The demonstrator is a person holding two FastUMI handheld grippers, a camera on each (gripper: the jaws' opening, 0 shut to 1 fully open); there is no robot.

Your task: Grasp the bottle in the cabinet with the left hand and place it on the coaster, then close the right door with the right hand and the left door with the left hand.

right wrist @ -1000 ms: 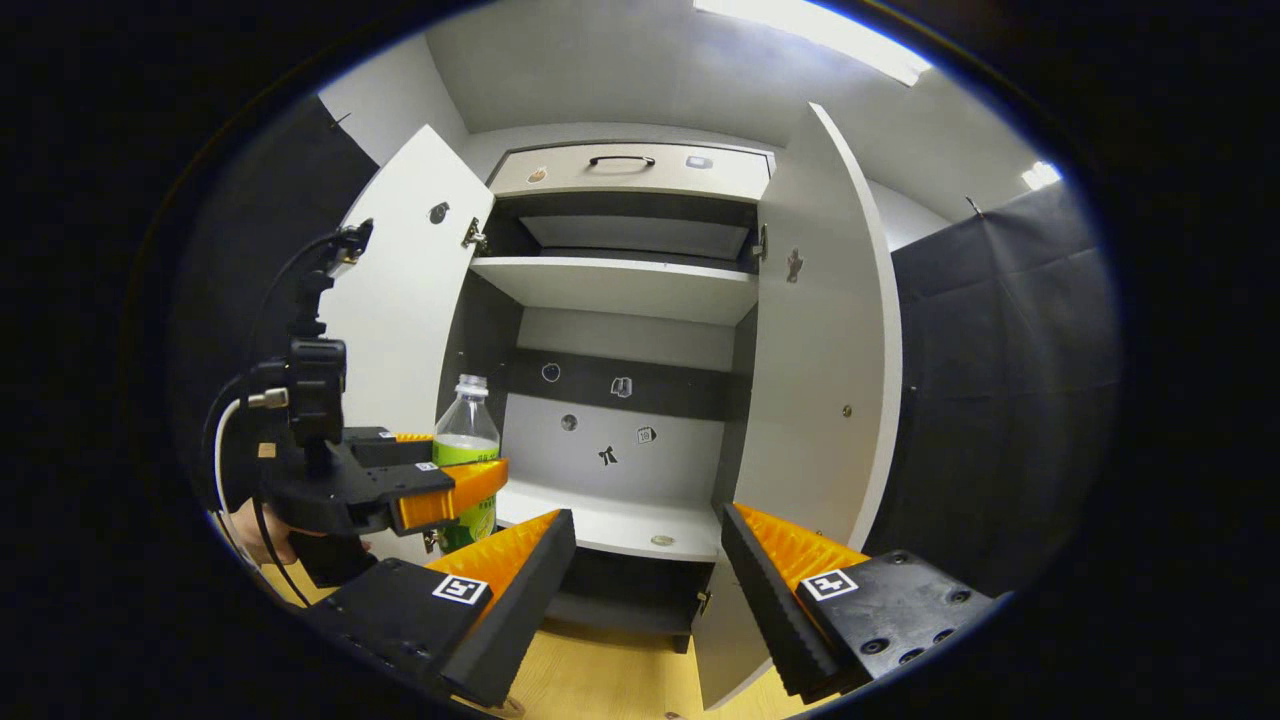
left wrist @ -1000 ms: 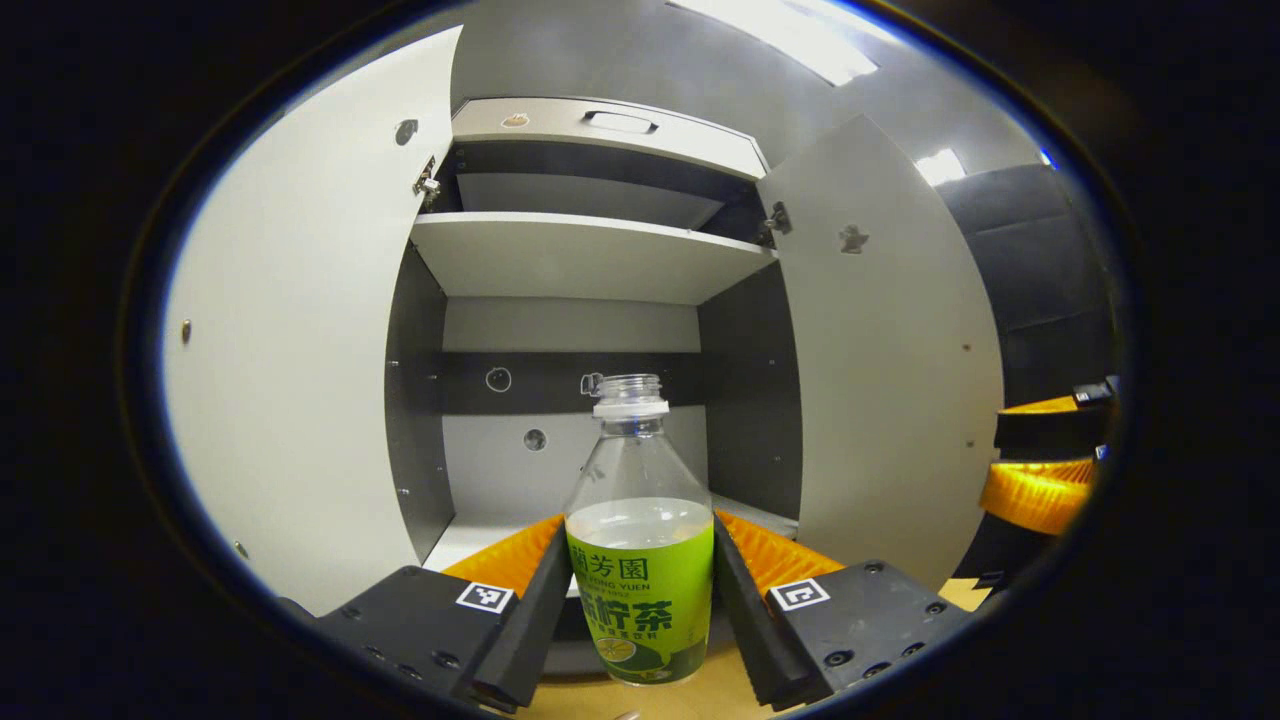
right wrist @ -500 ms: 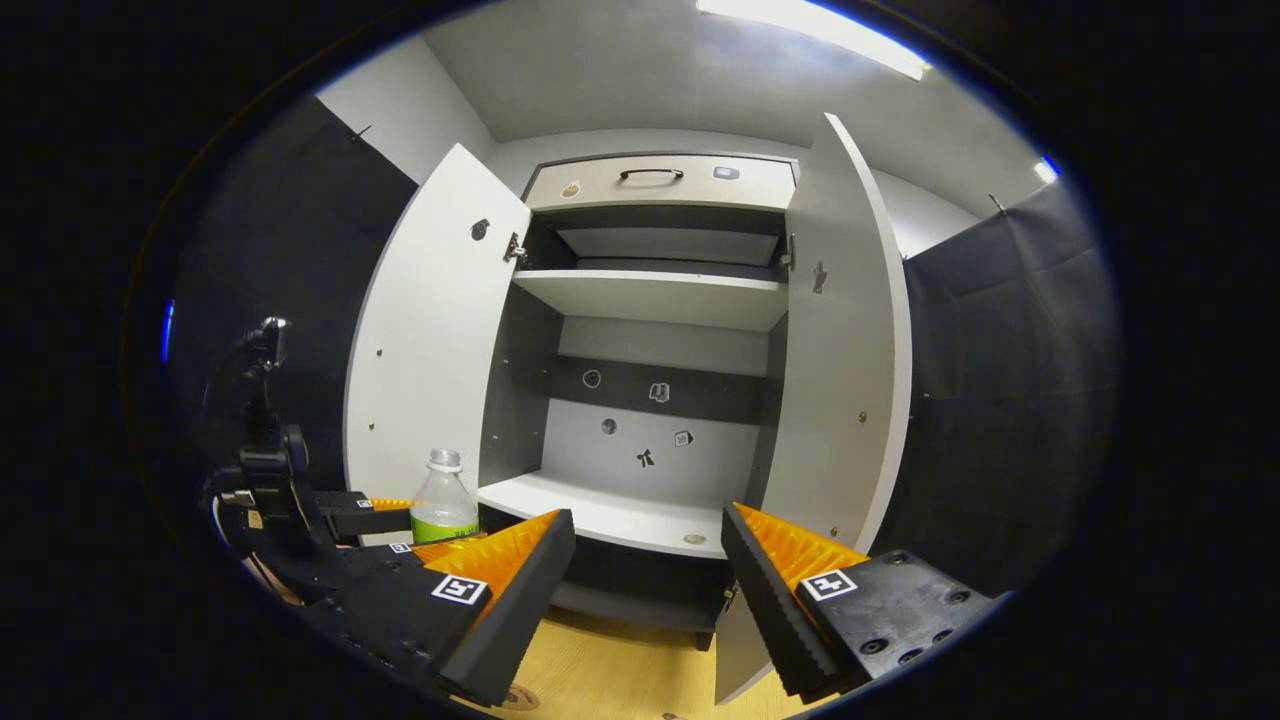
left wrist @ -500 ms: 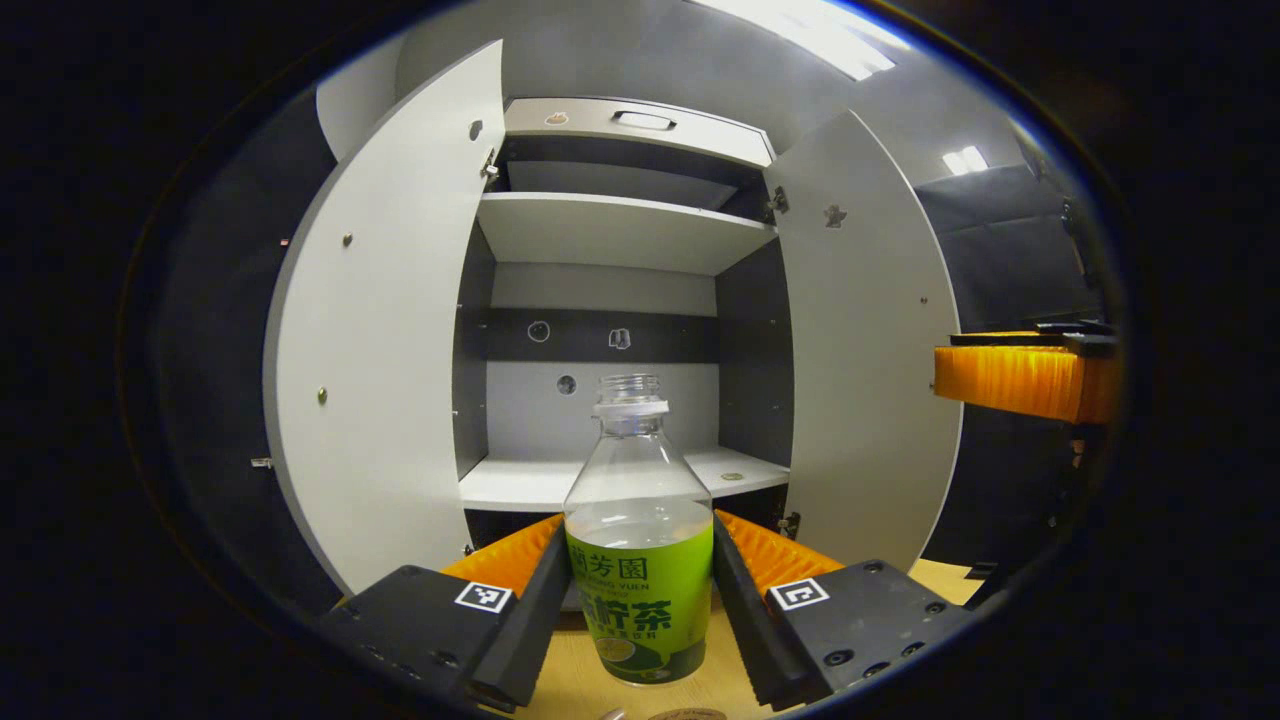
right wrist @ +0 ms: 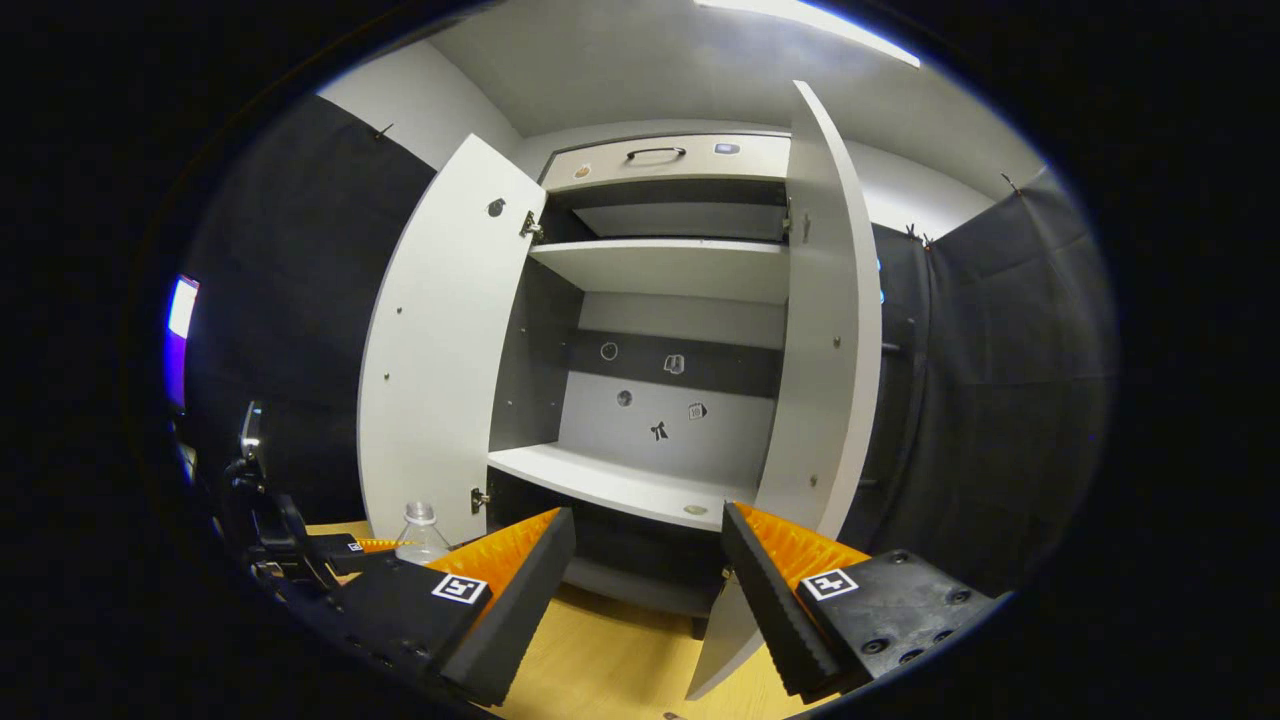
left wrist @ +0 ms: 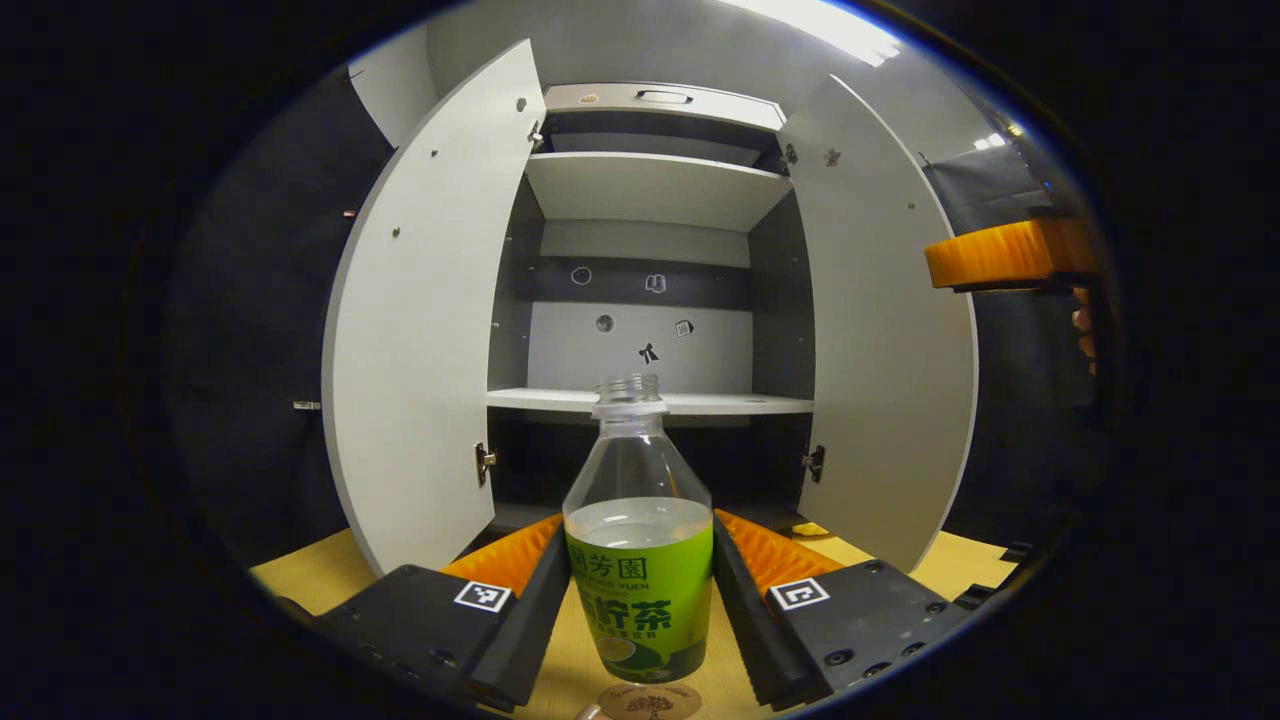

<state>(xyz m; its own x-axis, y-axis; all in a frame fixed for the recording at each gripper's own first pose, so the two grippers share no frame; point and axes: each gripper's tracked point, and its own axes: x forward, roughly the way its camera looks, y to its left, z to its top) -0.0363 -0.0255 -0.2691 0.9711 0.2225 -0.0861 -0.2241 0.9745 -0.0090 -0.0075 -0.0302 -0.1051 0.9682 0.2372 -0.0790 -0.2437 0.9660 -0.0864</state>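
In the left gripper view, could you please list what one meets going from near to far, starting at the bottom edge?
Round brown coaster → clear plastic bottle with green label, held in the left claw → pale wooden floor → open white cabinet doors → white cabinet shelf → grey back panel with stickers.

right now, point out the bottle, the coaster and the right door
bottle (left wrist: 639,590), left gripper view, on its green label between the fingers
coaster (left wrist: 650,701), left gripper view, on its round top just below the bottle's base
right door (right wrist: 822,330), right gripper view, on the inner face of the open panel
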